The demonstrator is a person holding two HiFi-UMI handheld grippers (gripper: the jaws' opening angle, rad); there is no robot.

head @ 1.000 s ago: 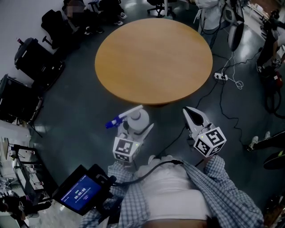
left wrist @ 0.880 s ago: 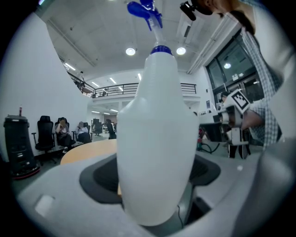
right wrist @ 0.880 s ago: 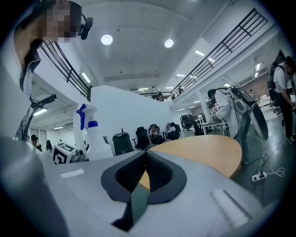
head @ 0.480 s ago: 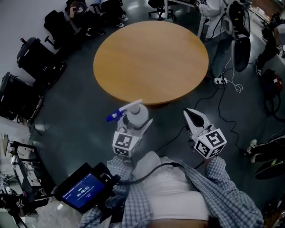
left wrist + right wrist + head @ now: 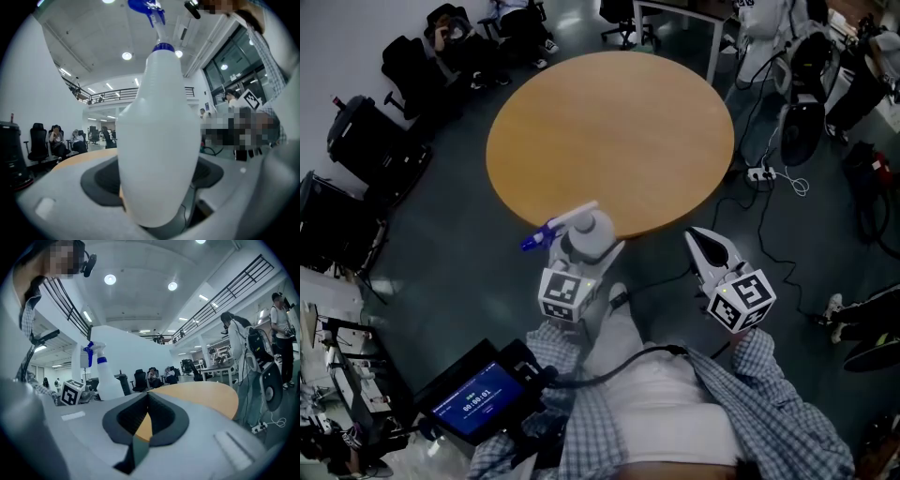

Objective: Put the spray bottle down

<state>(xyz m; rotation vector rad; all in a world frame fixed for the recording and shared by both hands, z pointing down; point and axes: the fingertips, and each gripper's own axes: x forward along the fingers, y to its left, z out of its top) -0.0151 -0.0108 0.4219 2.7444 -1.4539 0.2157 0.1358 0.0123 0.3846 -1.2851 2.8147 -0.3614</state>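
Observation:
A white spray bottle point(image 5: 589, 234) with a blue trigger head point(image 5: 536, 240) stands upright between the jaws of my left gripper point(image 5: 584, 255), which is shut on it. It hangs in the air at the near edge of the round wooden table point(image 5: 609, 131). In the left gripper view the bottle's body point(image 5: 157, 140) fills the middle, with the blue trigger point(image 5: 147, 9) at the top. My right gripper point(image 5: 697, 236) is shut and empty, just right of the table's near edge. The right gripper view shows its jaws closed tip to tip point(image 5: 147, 397), the bottle point(image 5: 105, 376) at left and the tabletop point(image 5: 201, 397) ahead.
Black office chairs point(image 5: 366, 141) stand left of the table. A power strip point(image 5: 759, 172) and cables point(image 5: 773, 234) lie on the floor at the right. A small screen point(image 5: 473, 398) hangs at the person's left side. Seated people point(image 5: 450, 28) are beyond the table.
The person has moved forward, so the table's near edge now lies right by both grippers. The bottle stays gripped in the left gripper; the right gripper stays shut.

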